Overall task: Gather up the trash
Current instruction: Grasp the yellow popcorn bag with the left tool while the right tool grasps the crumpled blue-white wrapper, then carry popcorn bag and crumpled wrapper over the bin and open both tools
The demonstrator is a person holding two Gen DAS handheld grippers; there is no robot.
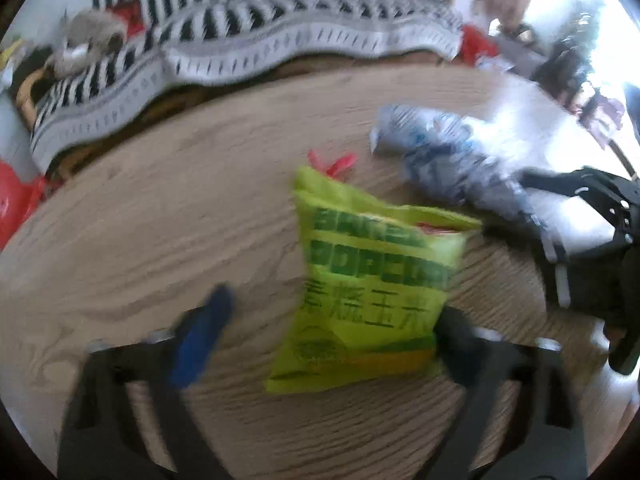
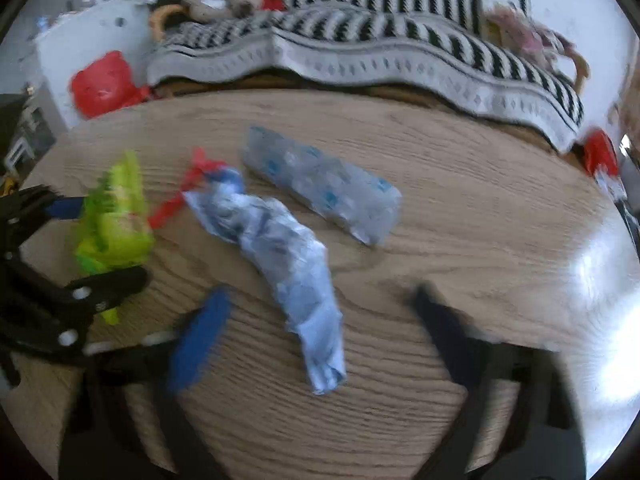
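Observation:
A green popcorn bag (image 1: 360,280) lies on the wooden table (image 1: 160,208), between the fingers of my open left gripper (image 1: 332,328); it also shows in the right wrist view (image 2: 116,220). A red wrapper scrap (image 1: 334,162) lies just beyond it. A crumpled blue-white wrapper (image 2: 288,264) lies between the fingers of my open right gripper (image 2: 320,308). A clear blue-printed packet (image 2: 324,188) lies farther back. My left gripper (image 2: 52,248) shows at the left of the right wrist view, and my right gripper (image 1: 592,232) at the right of the left wrist view.
A sofa with a black-and-white striped blanket (image 2: 360,52) stands behind the table. A red bag (image 2: 104,84) sits at the far left and another red item (image 2: 598,152) at the far right. Strong glare lies on the table's right side (image 2: 600,280).

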